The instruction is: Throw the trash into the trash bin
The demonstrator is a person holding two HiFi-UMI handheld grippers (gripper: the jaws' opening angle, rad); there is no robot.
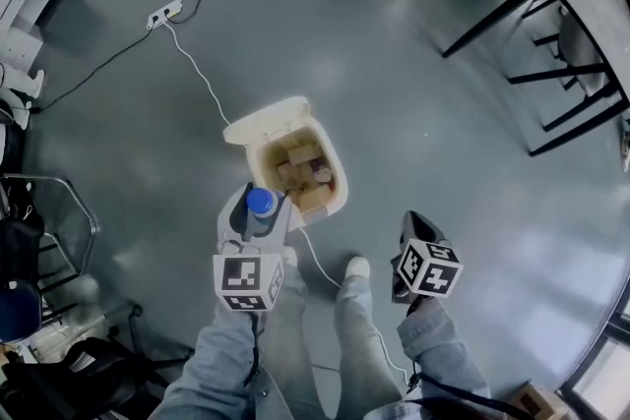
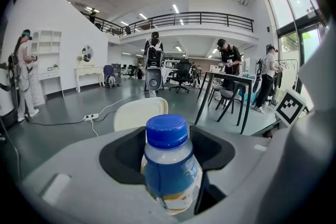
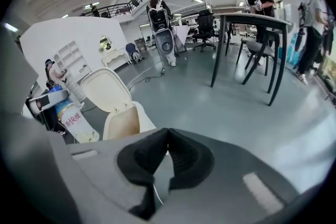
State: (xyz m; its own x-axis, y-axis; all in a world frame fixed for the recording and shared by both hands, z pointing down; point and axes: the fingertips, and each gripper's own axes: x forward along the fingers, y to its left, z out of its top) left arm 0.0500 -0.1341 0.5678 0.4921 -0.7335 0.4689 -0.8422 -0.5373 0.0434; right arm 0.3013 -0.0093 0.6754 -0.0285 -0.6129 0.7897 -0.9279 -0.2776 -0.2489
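My left gripper [image 1: 258,209] is shut on a small plastic bottle [image 2: 169,168] with a blue cap [image 1: 261,202] and blue label, held upright just at the near left rim of the trash bin. The cream bin [image 1: 333,170] stands on the floor with its lid [image 1: 264,118] flipped open and cardboard scraps [image 1: 307,174] inside. In the right gripper view the bin [image 3: 123,120] and the held bottle [image 3: 73,120] show at the left. My right gripper [image 1: 413,226] is shut with nothing in it, to the right of the bin and over the floor.
A white cable [image 1: 202,74] runs from a power strip [image 1: 162,14] past the bin and between the person's legs [image 1: 349,330]. Black-legged tables and chairs [image 1: 561,44] stand at the upper right. Bags and a chair frame [image 1: 39,251] crowd the left edge. Several people stand farther off.
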